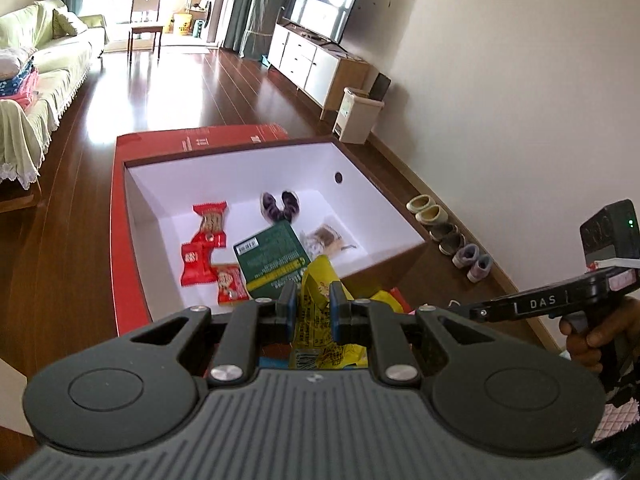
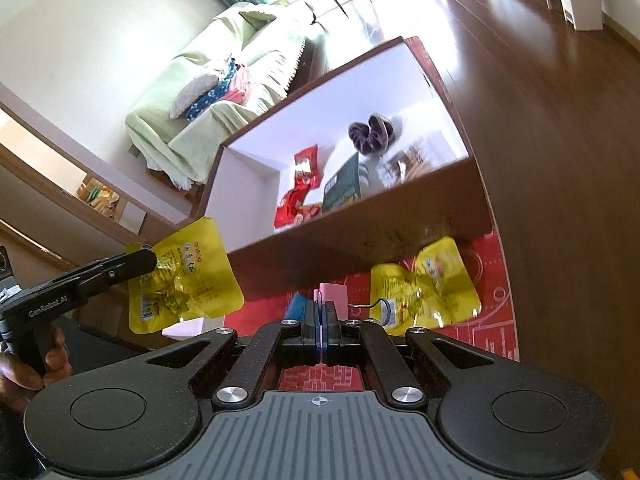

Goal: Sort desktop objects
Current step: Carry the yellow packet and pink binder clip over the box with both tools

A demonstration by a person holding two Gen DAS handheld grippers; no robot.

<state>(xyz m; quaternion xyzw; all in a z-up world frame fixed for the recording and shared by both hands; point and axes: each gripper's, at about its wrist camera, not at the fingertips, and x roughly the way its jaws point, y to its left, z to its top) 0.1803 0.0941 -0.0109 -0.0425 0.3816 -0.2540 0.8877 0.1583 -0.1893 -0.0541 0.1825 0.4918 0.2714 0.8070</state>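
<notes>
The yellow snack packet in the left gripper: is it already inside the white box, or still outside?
Outside. The left gripper holds the yellow packet in the air, before the white box's near wall.

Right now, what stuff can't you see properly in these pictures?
- Pink thing, right wrist view: the shut right gripper covers its lower part.
- Clear packet in the box, left wrist view: contents too small.
- Yellow packet, left wrist view: the left gripper hides its middle.

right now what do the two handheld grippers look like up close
Both are matte black plastic: a ribbed grey top plate, round side discs, silver screws and angled linkage arms. The left gripper has black fingers with blue pads and white "GenRobot.AI" lettering. The right gripper reads "DAS" and carries a black module with a green light.
</notes>
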